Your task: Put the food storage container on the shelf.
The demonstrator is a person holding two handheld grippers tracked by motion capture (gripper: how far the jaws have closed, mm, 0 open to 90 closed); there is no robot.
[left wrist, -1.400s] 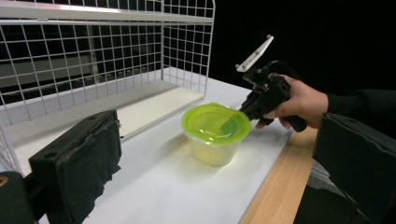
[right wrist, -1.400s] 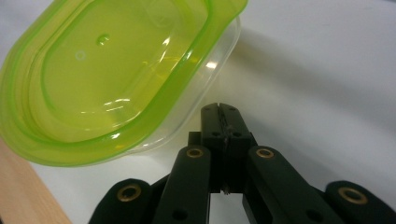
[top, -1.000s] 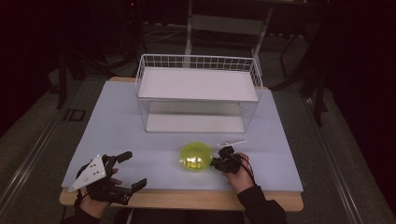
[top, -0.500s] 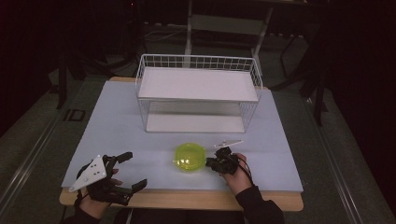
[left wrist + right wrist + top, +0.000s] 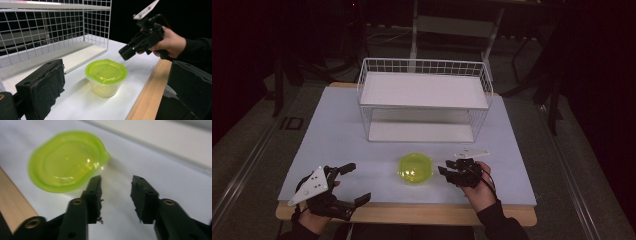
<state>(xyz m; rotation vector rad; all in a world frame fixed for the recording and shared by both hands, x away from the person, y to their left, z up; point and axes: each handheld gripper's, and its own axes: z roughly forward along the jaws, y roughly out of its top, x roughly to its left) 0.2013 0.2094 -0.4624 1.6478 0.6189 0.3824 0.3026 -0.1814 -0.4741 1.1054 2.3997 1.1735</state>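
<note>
This looks like a lab or recording studio rather than a home. In the middle of the high view a pale worktop (image 5: 337, 130) with a bare wooden front edge stands lit, while everything around it falls into darkness. Dark stands and metal legs (image 5: 279, 80) rise at the upper left and upper right of the frame, and a grey frame (image 5: 457, 22) crosses the top centre. The floor (image 5: 242, 150) at the left is grey, with a rail-like strip running diagonally along it.
</note>
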